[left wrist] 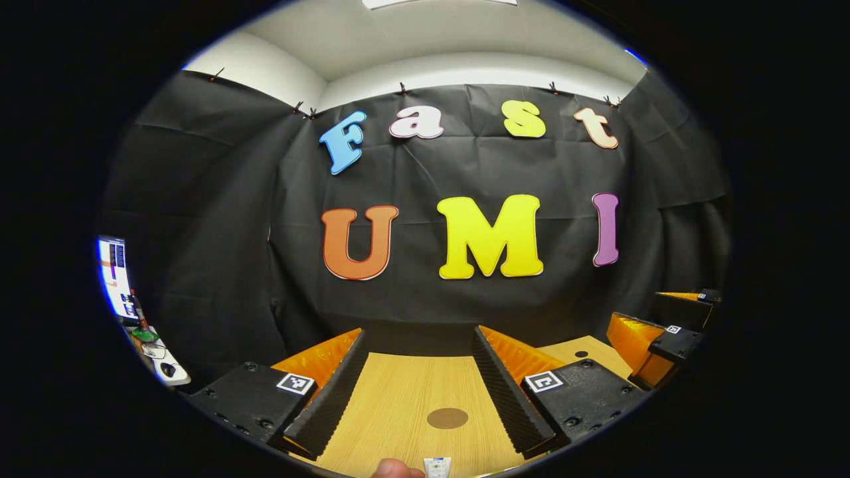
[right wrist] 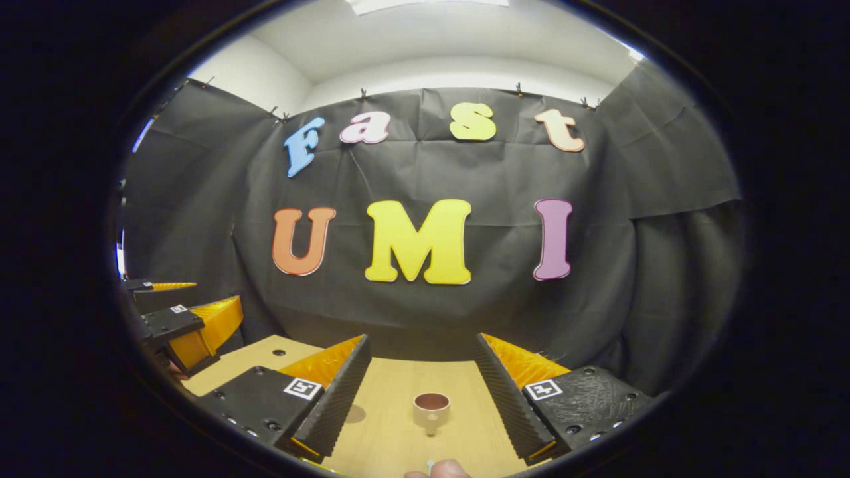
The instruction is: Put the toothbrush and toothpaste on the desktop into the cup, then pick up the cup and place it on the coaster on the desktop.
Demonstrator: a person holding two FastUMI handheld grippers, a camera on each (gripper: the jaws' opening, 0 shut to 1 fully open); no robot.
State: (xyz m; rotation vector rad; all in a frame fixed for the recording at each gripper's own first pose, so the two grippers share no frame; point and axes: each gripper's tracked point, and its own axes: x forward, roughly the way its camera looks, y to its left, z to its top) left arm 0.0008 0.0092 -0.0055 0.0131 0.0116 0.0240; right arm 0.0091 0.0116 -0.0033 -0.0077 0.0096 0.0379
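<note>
Black cloth hangs behind a pale wooden counter [left wrist: 398,398], and both tools hover low over its near side, side by side. The left tool [left wrist: 425,392] has its fingers spread wide apart with nothing between them; a round brown coaster [left wrist: 447,418] lies bare on the wood straight ahead of it, and a small packet end, perhaps the toothpaste [left wrist: 437,467], peeks in at the near edge beside a fingertip. The right tool [right wrist: 425,392] is likewise spread and empty, facing the cup [right wrist: 431,406], which stands upright on the counter with its handle toward us and looks empty. I judge the task barely begun: nothing is in the cup, and the cup stands apart from the coaster.
</note>
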